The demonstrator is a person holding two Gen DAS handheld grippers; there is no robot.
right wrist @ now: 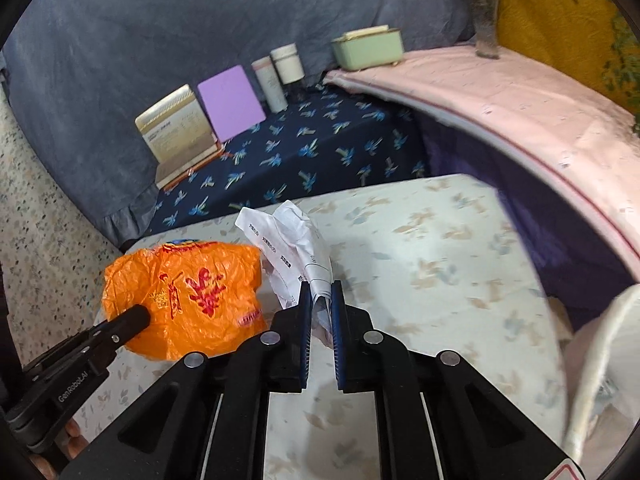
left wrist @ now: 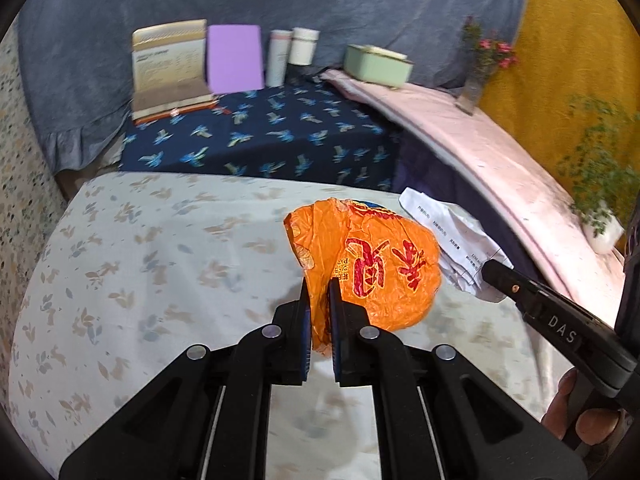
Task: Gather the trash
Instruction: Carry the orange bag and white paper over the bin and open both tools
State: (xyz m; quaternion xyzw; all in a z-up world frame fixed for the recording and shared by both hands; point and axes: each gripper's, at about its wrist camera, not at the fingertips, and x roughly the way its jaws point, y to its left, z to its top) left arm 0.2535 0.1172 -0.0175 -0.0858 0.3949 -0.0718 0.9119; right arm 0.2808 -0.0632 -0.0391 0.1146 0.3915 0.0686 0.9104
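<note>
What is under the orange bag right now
Under the orange bag, gripped by the left gripper, lies the pale floral cloth. The bag hides the patch directly beneath it, and whether it touches the cloth cannot be told.

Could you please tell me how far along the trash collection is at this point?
Both pieces look picked up: the left claw is shut on the orange wrapper, and the right claw is shut on the crumpled paper. No other loose trash shows on the floral tablecloth. Left to do: dropping both somewhere; no bin is clearly identifiable, though a white rim at the right could be one.
</note>
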